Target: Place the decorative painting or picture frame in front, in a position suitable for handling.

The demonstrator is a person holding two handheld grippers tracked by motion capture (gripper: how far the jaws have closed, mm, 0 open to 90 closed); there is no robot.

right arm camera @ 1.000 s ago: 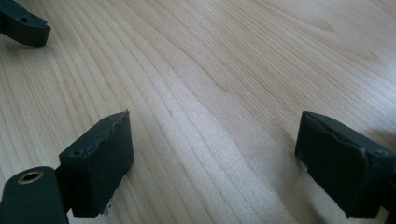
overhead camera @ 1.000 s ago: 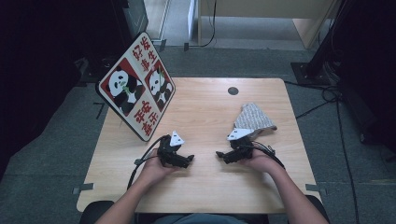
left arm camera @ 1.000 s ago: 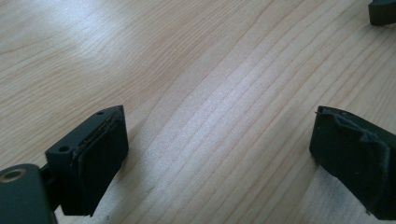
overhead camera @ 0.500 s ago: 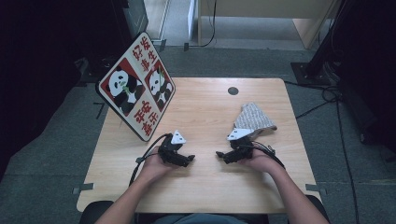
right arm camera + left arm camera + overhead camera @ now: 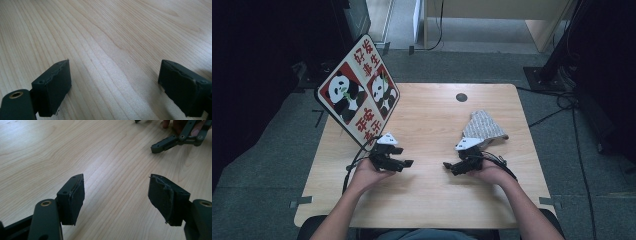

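My left gripper (image 5: pixel 406 163) hovers just over the wooden table (image 5: pixel 432 210) at front left, pointing right. Its jaws have just been closing partway but stand open, with bare wood between them (image 5: pixel 116 197). My right gripper (image 5: pixel 447 165) rests low at front right, pointing left toward the other, jaws wide open on nothing (image 5: pixel 113 85). The right gripper's jaw tips (image 5: pixel 165 145) appear at the top right of the left gripper view. A grey patterned cloth (image 5: pixel 483 127) lies bunched just behind the right hand.
A square board with two pandas and red characters (image 5: pixel 359 95) leans over the table's left rear edge, close behind the left gripper. A dark round cable hole (image 5: pixel 461 97) sits near the far edge. Cables (image 5: pixel 557 107) trail on the floor at right.
The left gripper has lifted a little and drifted toward the panda board, its jaws narrower than before. The right hand and the cloth have stayed put.
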